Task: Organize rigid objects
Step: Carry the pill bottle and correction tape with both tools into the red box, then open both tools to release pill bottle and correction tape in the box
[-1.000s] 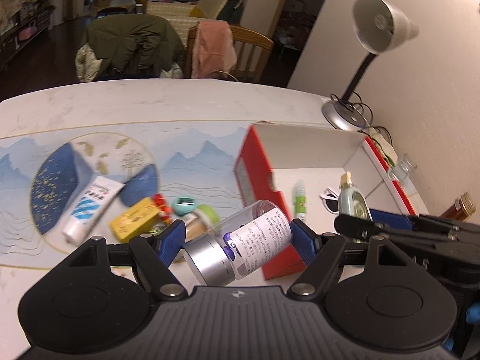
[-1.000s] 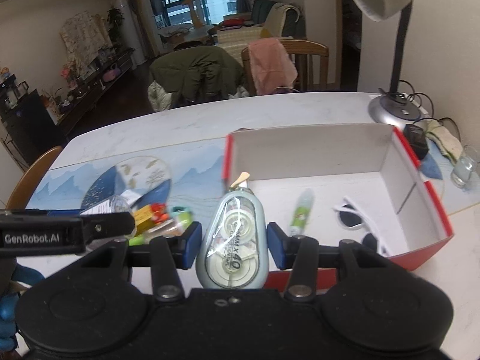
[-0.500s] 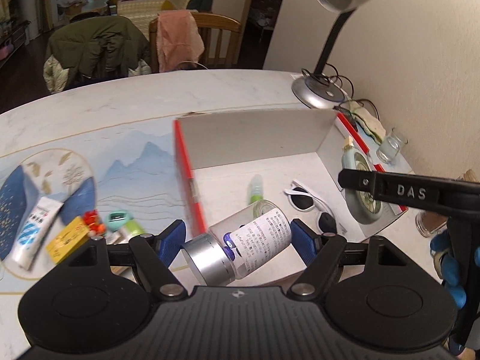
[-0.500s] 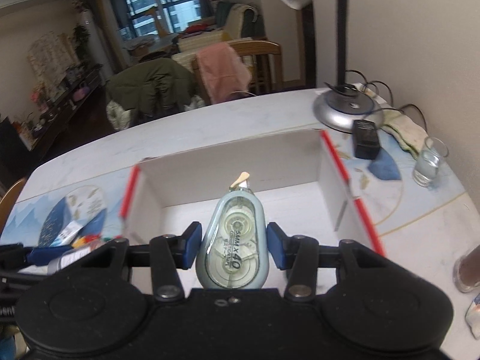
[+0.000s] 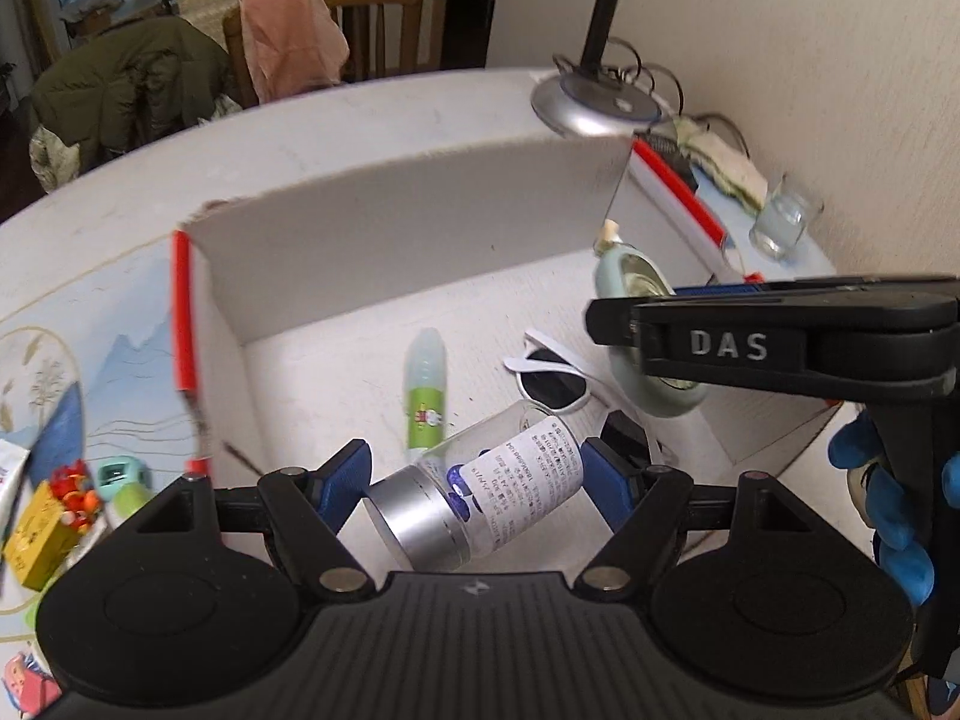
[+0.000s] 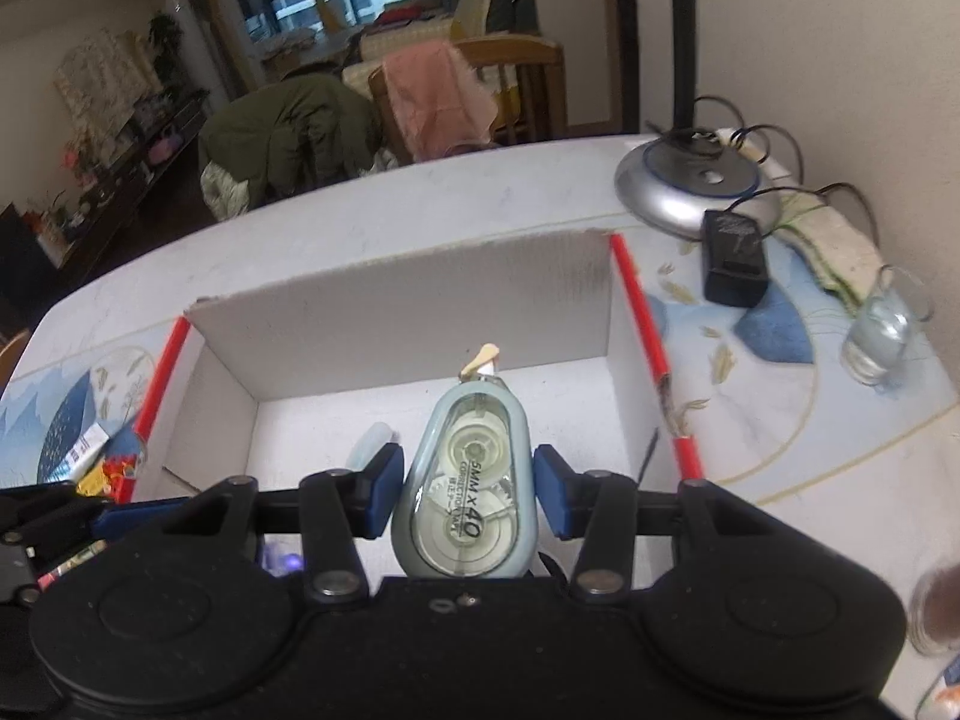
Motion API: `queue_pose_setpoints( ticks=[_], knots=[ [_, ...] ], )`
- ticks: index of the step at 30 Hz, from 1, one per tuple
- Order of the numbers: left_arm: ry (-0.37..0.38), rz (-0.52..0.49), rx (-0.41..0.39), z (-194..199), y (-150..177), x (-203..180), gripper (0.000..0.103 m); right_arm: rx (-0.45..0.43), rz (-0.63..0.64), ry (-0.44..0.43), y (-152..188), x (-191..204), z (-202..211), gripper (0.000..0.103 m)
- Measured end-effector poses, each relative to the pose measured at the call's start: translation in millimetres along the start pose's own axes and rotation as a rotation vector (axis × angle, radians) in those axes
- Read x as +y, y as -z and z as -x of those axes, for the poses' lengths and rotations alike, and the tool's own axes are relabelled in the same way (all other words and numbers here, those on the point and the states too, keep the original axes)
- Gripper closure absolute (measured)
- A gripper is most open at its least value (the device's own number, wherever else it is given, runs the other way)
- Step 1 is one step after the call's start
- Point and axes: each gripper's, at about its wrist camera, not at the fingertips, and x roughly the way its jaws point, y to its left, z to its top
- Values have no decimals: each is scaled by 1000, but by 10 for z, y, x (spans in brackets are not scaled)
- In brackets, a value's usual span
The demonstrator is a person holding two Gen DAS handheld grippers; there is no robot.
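1. Both tongs were closed on loads: the left gripper (image 5: 474, 483) was clamped on a clear bottle (image 5: 480, 498) with a silver cap and a printed label, held tilted between the blue pads (image 5: 342, 480).
2. Between the pads of the right gripper (image 6: 462, 489), a pale green correction tape dispenser (image 6: 462, 480) was held, its tip pointed away from the camera.
3. Both loads were held above the open cardboard box (image 5: 384, 222), whose white inside and red outer edges were seen on the table (image 5: 336, 132).
4. On the box floor, a small green-labelled tube (image 5: 427, 387) was seen lying beside white-framed sunglasses (image 5: 555, 378), just beyond the bottle.
5. Left of the box, on a blue-patterned mat (image 5: 129, 372), a yellow packet (image 5: 39, 534) and a small teal item (image 5: 120, 474) were seen close together.
6. Right of the box, a drinking glass (image 6: 879, 339) and a black adapter (image 6: 735, 258) were seen on the mat.
7. Farther back, a silver lamp base (image 6: 690, 186) was set near the wall.
8. Beyond the table, a wooden chair (image 6: 522, 90) draped with pink cloth was seen.
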Motion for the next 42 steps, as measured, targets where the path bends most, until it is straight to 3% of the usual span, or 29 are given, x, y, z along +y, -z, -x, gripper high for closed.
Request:
queue_pose_setpoints(
  ticks=[16,24,36,42],
  knots=[
    [-23,-12,165,-653,-172,-116,27,135,98,-9,-70,25,-500,57],
    [-19,-28,303,-824,-203,-139,27,196,114,11,-67,60,-576,57],
    [-23,-30,283,-803,-195,-160,27,218,126,26,-85,84,-592,56],
    [-25,-6,235,-689,-162,-130,27,196,117,28,-83,68,-519,48]
  ],
)
